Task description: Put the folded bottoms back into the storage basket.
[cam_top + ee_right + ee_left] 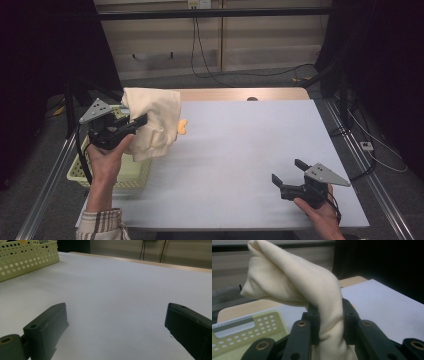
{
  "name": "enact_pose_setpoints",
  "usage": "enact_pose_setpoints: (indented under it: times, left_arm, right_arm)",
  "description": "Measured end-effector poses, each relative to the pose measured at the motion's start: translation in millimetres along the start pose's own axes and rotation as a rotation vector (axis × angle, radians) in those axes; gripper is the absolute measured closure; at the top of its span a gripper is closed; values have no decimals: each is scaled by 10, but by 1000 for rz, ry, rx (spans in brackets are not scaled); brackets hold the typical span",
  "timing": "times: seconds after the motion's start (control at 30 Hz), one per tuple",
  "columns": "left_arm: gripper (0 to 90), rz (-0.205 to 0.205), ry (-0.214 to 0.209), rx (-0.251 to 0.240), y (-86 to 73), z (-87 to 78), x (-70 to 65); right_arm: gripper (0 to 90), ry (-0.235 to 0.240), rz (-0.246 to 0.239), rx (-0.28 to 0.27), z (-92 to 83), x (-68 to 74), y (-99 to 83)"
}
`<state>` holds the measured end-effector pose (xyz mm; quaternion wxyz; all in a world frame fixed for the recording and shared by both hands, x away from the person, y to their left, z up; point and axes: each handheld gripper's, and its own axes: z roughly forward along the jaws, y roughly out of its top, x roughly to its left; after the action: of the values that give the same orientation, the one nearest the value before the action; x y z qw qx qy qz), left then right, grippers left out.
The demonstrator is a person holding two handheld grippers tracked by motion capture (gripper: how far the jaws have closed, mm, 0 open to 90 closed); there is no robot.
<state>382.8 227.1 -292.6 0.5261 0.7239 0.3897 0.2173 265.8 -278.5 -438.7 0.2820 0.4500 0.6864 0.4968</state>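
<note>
Left gripper (pixel 140 120) at 9 o'clock, jaws clamped on cream cloth (pixel 155 120) hanging over yellow basket (pixel 131 176) (table's left edge). Right gripper (pixel 289 171) at 5 o'clock, jaws spread, bare table (pixel 240 145) around.

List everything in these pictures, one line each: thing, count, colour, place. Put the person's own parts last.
cloth: one, cream, held up above the table's left edge, hanging over the basket.
basket: one, pale yellow-green, perforated, at the table's left edge.
small orange thing: one, on the table just right of the cloth; too small to identify.
table: one, pale grey top with a wooden strip along the far edge.
cables: several, black, on the floor behind the table.
left hand-held gripper: one, black, jaws shut on the cloth.
right hand-held gripper: one, black, jaws open, low over the table's near right.
hands: two, one on each gripper.
</note>
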Motion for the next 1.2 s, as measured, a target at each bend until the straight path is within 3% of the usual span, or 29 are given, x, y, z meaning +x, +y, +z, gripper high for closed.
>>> enact_pose_setpoints:
  times: [0.43,1.0,1.2]
  left_arm:
    - [741,-3,14,-37,30,-185,100]
    - [741,2,53,-26,32,-390,136]
    - [741,0,77,-17,1,-440,208]
  right_arm:
    - [44,2,-4,1,0,0,-1]
    - [43,5,-8,-3,11,12,7]
    - [43,6,-15,-3,9,20,7]
